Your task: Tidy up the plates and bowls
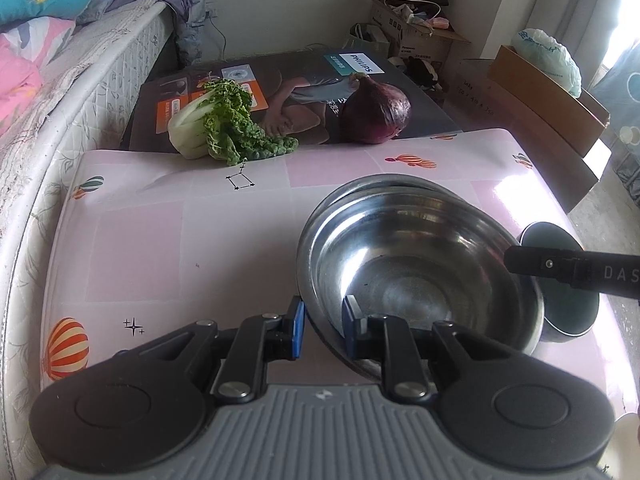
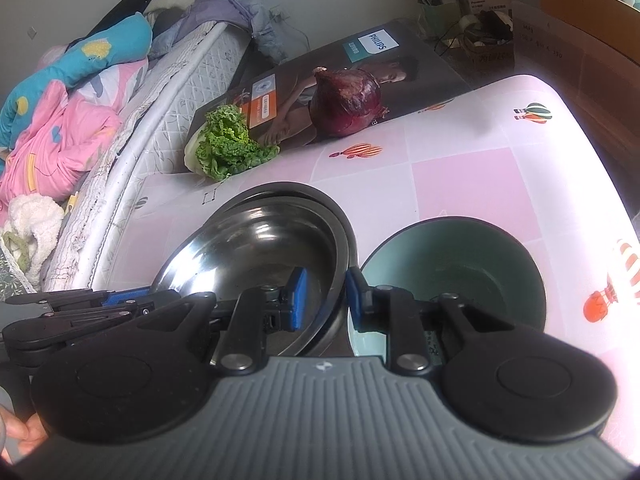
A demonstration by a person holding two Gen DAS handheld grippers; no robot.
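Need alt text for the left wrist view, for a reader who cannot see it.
The left claw straddles the near rim of a steel bowl nested in another on a pink patterned table. The right claw's finger reaches in from the right, in front of a dark green bowl. Leafy greens and a red onion lie at the far edge.

A shiny round stainless-steel bowl [image 1: 420, 264] sits upright and empty, nested in a second steel bowl whose rim [image 2: 320, 196] shows behind it. Just beside them on the pink table [image 1: 180, 240] stands an empty dark-green ceramic bowl [image 2: 460, 264].
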